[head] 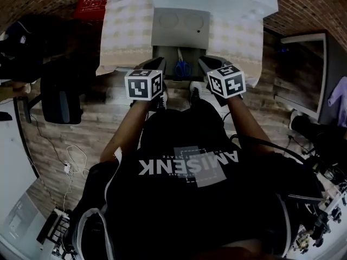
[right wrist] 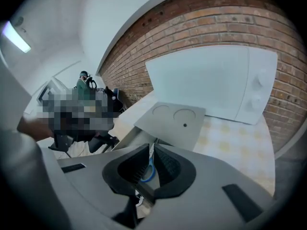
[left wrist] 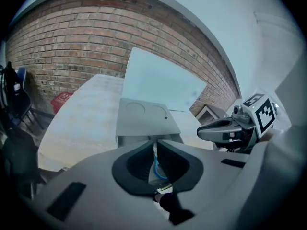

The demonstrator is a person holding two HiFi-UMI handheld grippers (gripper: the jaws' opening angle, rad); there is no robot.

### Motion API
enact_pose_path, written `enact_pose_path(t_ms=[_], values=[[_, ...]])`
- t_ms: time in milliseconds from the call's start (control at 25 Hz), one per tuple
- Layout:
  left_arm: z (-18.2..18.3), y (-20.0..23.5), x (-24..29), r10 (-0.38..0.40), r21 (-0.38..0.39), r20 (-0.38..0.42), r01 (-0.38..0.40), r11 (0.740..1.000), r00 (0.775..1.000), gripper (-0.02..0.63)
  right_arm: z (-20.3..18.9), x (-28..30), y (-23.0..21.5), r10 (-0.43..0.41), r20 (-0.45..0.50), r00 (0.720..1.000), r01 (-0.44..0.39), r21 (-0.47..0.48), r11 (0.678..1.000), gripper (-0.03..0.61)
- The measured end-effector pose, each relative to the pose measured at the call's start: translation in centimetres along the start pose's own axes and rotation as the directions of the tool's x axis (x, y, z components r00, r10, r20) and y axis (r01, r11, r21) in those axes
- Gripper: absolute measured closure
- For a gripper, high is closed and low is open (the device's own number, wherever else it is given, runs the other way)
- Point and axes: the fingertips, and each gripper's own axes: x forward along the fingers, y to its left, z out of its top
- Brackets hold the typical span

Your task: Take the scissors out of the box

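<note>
Scissors (head: 182, 65) lie in the box (head: 162, 52), between left gripper (head: 160, 62) and right gripper (head: 203, 61) fingers (head: 209, 64).

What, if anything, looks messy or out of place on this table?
Nothing stands out. The grey box sits open with its lid tipped back, the blue-handled scissors lie inside it, and the checked tablecloth lies flat with no spill showing.
</note>
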Motion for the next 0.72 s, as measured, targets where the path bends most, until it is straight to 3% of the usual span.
enact_pose_path(t_ms=[240, 520, 560, 640, 720], values=[[-4.6, 0.8, 3.9, 0.008, -0.038, -0.127, -0.013, 0.999, 0.992, 0.6, -2.7, 3.0, -0.4, 0.005, -0.078, 0.997, -0.005, 0.001, 1.0, 0.534], [-8.0, 0.2, 6.5, -0.001, -0.034, -0.205, -0.006, 0.999, 0.979, 0.6, -5.2, 5.5, 0.4, 0.003, -0.171, 0.985, -0.012, -0.047, 0.999, 0.531], [-8.2, 0.2, 6.7, 0.0, -0.033, -0.209, -0.007, 0.999, 0.978, 0.6, -5.6, 5.9, 0.6, 0.006, -0.186, 0.983, -0.015, -0.048, 0.999, 0.525], [-8.6, -0.1, 7.1, -0.008, -0.034, -0.213, 0.001, 0.999, 0.977, 0.598, -6.4, 6.4, 0.8, 0.005, -0.214, 0.977, -0.016, -0.048, 0.999, 0.426], [-9.1, -0.1, 7.7, -0.013, -0.047, -0.218, 0.002, 0.999, 0.976, 0.598, -6.8, 6.9, 0.7, -0.01, -0.237, 0.971, -0.004, -0.061, 0.998, 0.435]])
